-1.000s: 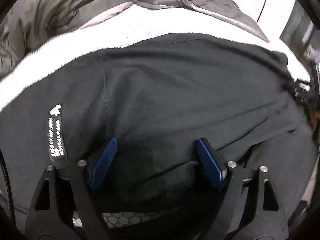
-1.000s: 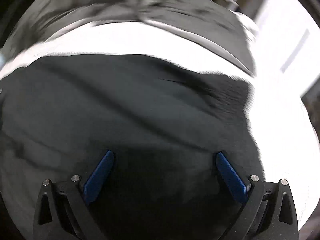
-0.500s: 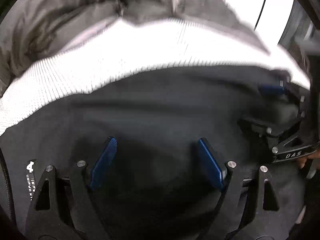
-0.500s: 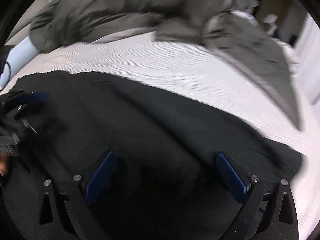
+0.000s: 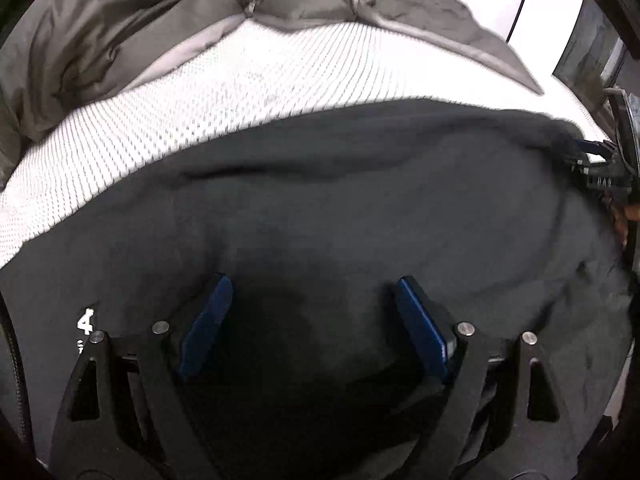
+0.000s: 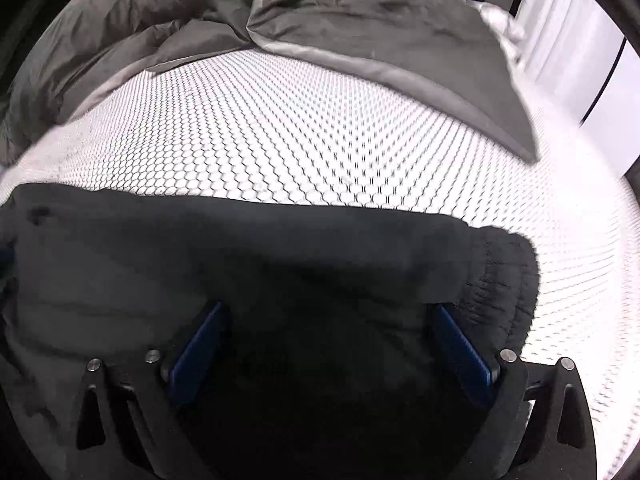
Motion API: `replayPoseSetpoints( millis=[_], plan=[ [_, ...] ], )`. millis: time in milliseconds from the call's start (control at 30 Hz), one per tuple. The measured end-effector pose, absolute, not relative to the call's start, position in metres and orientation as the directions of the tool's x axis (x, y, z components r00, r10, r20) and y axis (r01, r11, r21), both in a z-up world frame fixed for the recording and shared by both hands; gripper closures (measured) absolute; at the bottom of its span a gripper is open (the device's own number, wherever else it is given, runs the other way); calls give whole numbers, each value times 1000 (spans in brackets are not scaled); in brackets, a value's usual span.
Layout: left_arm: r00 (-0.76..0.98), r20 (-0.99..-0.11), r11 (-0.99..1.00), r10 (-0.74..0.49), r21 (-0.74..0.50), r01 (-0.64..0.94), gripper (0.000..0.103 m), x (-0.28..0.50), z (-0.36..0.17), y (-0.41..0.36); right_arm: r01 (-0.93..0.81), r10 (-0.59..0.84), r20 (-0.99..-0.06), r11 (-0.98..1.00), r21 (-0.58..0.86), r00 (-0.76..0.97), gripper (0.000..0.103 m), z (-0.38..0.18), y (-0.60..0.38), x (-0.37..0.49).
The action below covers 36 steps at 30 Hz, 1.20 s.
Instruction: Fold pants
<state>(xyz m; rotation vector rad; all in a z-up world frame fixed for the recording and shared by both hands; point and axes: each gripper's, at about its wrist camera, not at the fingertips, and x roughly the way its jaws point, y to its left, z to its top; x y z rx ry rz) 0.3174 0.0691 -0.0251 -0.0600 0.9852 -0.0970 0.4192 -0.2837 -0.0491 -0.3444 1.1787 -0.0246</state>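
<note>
- The black pants (image 6: 280,264) lie flat on the bed (image 6: 320,140), near its front edge, with the grey blanket (image 6: 380,28) bunched up behind.
- They look soft, floppy and light, so they will bend and sag.
- The thick, ribbed band (image 6: 500,280) at the right end looks like a good place to grab.
- The left gripper (image 5: 316,320) and right gripper (image 6: 332,344) both have fingers wide apart, holding nothing.

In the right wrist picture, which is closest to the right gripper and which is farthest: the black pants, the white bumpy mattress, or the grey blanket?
1. Black pants: nearest, lying right under the right gripper and between its open fingers.
2. White mattress: next, the bare stretch just beyond the pants' far edge.
3. Grey blanket: farthest, bunched up along the far side of the mattress.
</note>
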Motion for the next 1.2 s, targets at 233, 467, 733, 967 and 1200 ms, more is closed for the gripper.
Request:
replayPoseSetpoints(
  millis=[233, 467, 733, 967, 1200],
  plan=[
    [636, -766, 983, -95, -171, -59, 21, 337, -20, 75, -317, 35, -890, 940, -125, 454, 1, -34, -190, 420],
    [580, -810, 981, -92, -175, -88, 21, 348, -45, 80, -372, -38, -931, 910, -183, 363, 3, -99, -158, 440],
    [582, -811, 987, -55, -133, -92, 21, 345, -44, 73, 19, -303, -879, 948, -319, 369, 2, -72, -320, 442],
    [653, -757, 994, -29, -90, -60, 20, 308, 4, 78, -34, -24, -863, 998, -48, 505, 0, -11, -281, 372],
    [582, -786, 971, 207, 91, -222, 21, 253, 3, 162, -201, 76, -877, 979, -24, 474, 0, -19, -219, 322]
  ],
)
